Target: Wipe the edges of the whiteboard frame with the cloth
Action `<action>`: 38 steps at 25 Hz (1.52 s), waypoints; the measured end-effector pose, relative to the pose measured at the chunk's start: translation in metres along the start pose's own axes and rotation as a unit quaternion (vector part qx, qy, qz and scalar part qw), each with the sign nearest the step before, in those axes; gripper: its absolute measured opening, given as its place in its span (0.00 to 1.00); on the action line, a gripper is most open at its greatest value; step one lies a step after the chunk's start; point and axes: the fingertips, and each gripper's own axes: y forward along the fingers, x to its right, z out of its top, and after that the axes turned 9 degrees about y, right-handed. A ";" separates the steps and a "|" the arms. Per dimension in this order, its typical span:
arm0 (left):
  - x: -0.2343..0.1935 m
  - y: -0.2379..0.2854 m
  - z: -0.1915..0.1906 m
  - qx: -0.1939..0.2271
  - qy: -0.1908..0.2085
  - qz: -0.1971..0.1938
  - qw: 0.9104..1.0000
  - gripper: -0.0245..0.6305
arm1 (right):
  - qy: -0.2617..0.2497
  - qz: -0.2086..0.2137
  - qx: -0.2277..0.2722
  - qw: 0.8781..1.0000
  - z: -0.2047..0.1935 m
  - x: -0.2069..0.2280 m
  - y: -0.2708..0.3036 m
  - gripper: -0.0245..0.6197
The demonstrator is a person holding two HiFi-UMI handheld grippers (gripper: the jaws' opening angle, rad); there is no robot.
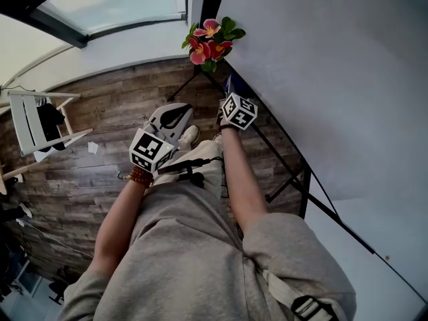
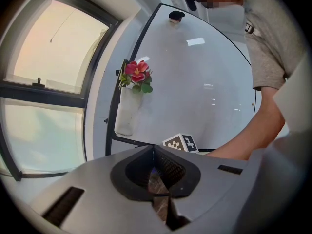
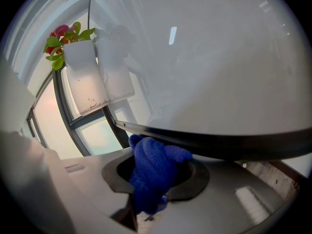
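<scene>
The whiteboard (image 1: 334,79) fills the right of the head view, its black frame (image 1: 281,141) running diagonally along the lower edge. My right gripper (image 1: 232,92) reaches to that frame below the flowers. In the right gripper view it (image 3: 155,179) is shut on a blue knitted cloth (image 3: 152,169), whose top touches the black frame edge (image 3: 219,145). My left gripper (image 1: 179,112) hangs beside it over the floor. Its jaws (image 2: 155,152) are shut with nothing between them, and it points at the board (image 2: 195,82) and the right gripper's marker cube (image 2: 181,143).
Pink flowers (image 1: 212,40) stand in a white holder (image 3: 83,74) fixed at the board's corner. The board's black stand legs (image 1: 289,184) rise from a wood floor (image 1: 100,172). A white folding chair (image 1: 37,122) stands at the left. A window (image 1: 114,2) lies beyond.
</scene>
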 end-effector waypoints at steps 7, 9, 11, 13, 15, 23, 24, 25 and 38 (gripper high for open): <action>-0.007 -0.004 -0.001 0.002 -0.005 0.017 1.000 0.05 | 0.009 0.005 -0.001 1.000 -0.001 -0.014 0.012 0.24; -0.009 -0.005 -0.002 0.008 -0.006 0.022 1.000 0.05 | 0.014 0.006 0.000 1.000 0.000 -0.017 0.016 0.24; -0.010 -0.007 -0.005 0.009 -0.006 0.026 1.000 0.05 | 0.018 0.008 0.000 1.000 0.000 -0.021 0.020 0.24; -0.011 -0.009 -0.008 0.006 -0.008 0.029 1.000 0.05 | 0.023 0.009 0.000 1.000 0.000 -0.024 0.023 0.24; -0.011 -0.010 -0.009 0.004 -0.010 0.032 0.999 0.05 | 0.028 0.009 0.000 1.000 0.000 -0.027 0.025 0.24; -0.010 -0.018 -0.011 0.001 -0.011 0.032 0.999 0.05 | 0.030 0.014 0.001 0.999 0.002 -0.035 0.030 0.24; -0.010 -0.019 -0.013 -0.001 -0.012 0.032 0.999 0.05 | 0.029 0.015 0.001 0.999 0.001 -0.036 0.031 0.24; -0.010 -0.020 -0.014 -0.001 -0.012 0.033 0.999 0.05 | 0.029 0.015 0.001 0.999 0.001 -0.036 0.032 0.24; -0.023 -0.032 -0.012 0.010 -0.013 0.051 0.999 0.05 | 0.015 0.030 0.003 0.999 -0.002 -0.059 0.052 0.24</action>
